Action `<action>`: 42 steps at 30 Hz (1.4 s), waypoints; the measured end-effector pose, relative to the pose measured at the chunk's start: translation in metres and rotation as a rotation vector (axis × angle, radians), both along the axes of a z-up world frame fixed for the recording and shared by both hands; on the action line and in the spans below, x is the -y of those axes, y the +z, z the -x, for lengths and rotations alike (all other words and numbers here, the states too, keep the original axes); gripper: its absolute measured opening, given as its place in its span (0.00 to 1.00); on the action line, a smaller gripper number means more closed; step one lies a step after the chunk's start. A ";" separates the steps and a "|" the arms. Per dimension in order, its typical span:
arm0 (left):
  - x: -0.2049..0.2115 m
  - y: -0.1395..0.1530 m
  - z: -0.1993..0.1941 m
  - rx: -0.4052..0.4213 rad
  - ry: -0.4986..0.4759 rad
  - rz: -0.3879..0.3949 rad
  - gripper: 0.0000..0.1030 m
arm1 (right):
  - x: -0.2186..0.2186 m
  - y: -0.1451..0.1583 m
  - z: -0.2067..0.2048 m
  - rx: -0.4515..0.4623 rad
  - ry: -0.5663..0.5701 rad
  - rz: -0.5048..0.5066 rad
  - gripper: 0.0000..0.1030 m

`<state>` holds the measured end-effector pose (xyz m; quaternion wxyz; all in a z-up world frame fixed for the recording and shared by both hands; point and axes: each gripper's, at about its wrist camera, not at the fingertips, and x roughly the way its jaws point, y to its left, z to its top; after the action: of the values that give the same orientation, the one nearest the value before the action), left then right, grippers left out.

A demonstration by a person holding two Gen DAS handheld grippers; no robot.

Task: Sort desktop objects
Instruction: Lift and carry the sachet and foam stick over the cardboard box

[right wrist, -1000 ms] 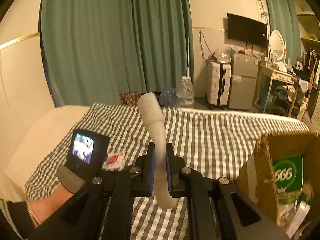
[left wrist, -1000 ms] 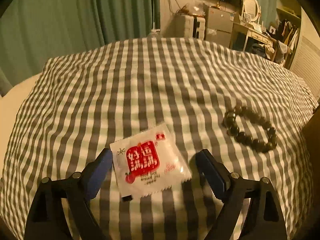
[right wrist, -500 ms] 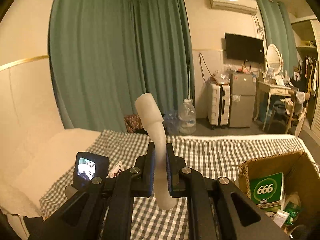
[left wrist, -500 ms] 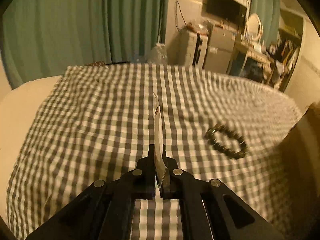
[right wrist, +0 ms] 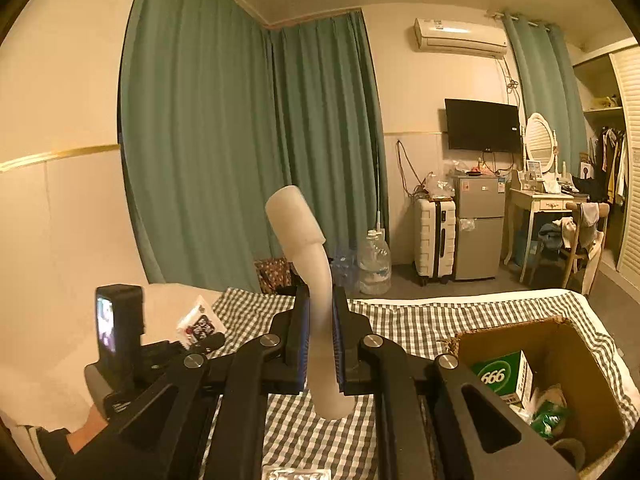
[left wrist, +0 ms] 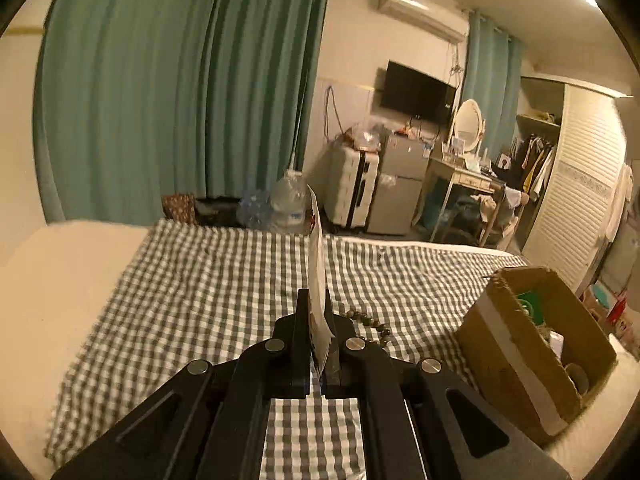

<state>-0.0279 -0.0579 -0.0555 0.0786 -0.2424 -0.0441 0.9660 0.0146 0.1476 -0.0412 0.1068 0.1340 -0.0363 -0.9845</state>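
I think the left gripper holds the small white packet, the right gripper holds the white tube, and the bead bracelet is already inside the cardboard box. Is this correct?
Not quite. The bead bracelet lies on the checked cloth, outside the cardboard box, as the left wrist view shows. The left gripper does hold the packet, and the right gripper the white tube.

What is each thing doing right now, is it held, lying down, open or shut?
Left tool: shut on the sauce packet.
Sauce packet: held upright, edge-on.
Right tool: shut on the white tube.
White tube: held upright, capped.
Bead bracelet: lying on the checked cloth.
Cardboard box: open, partly filled.
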 end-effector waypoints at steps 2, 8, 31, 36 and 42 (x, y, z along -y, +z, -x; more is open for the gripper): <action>-0.002 0.012 -0.018 -0.031 -0.004 0.010 0.02 | -0.002 0.002 -0.012 -0.004 -0.002 0.001 0.09; -0.002 0.037 -0.061 -0.077 0.010 0.000 0.02 | -0.016 0.009 -0.044 -0.014 -0.009 0.021 0.09; -0.130 0.111 -0.087 -0.124 -0.095 0.047 0.02 | -0.099 0.041 -0.081 -0.084 -0.102 0.009 0.09; -0.180 0.109 -0.079 -0.109 -0.161 0.051 0.02 | -0.131 0.039 -0.084 -0.082 -0.145 -0.016 0.09; -0.244 0.095 -0.066 -0.075 -0.240 0.058 0.02 | -0.175 0.027 -0.086 -0.057 -0.174 0.010 0.09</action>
<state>0.0379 0.1857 0.0390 0.1881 -0.2118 0.0163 0.9589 0.1004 0.3221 -0.0140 0.0227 0.1015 -0.0496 -0.9933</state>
